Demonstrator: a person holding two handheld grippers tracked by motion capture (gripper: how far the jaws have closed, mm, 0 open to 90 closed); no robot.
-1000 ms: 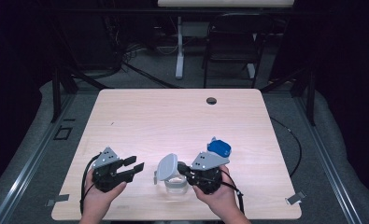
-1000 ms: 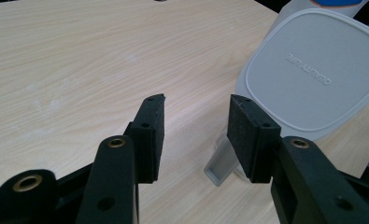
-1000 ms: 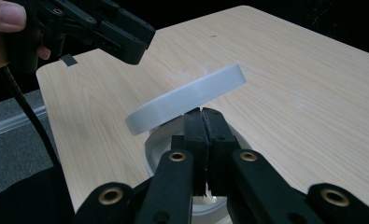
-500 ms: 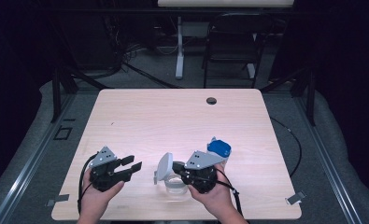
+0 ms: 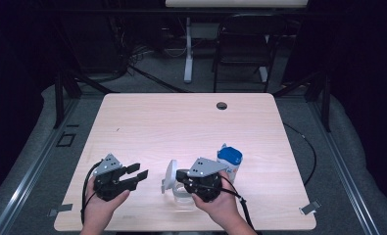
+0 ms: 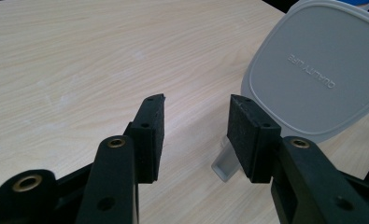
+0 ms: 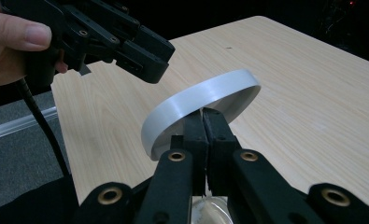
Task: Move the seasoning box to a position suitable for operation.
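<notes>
My right gripper [image 5: 180, 175] is shut on the rim of a grey plastic lid [image 5: 170, 176], which it holds tilted on edge just above the table. In the right gripper view the lid [image 7: 205, 95] curves across the closed jaws of that gripper [image 7: 203, 117]. A clear round container [image 5: 183, 197] sits under the right hand. My left gripper [image 5: 138, 171] is open with nothing in it, and points at the lid from the left, a short gap away. The left gripper view shows the lid [image 6: 313, 74] just right of the open gripper [image 6: 196, 112].
A white container with a blue lid [image 5: 229, 159] stands just right of the right hand. The light wooden table [image 5: 181, 122] has a small dark hole [image 5: 222, 105] near its far edge. A chair and table legs stand beyond the table.
My right gripper has shifted a little to the left with the lid, which now stands more on edge. The left gripper has barely moved.
</notes>
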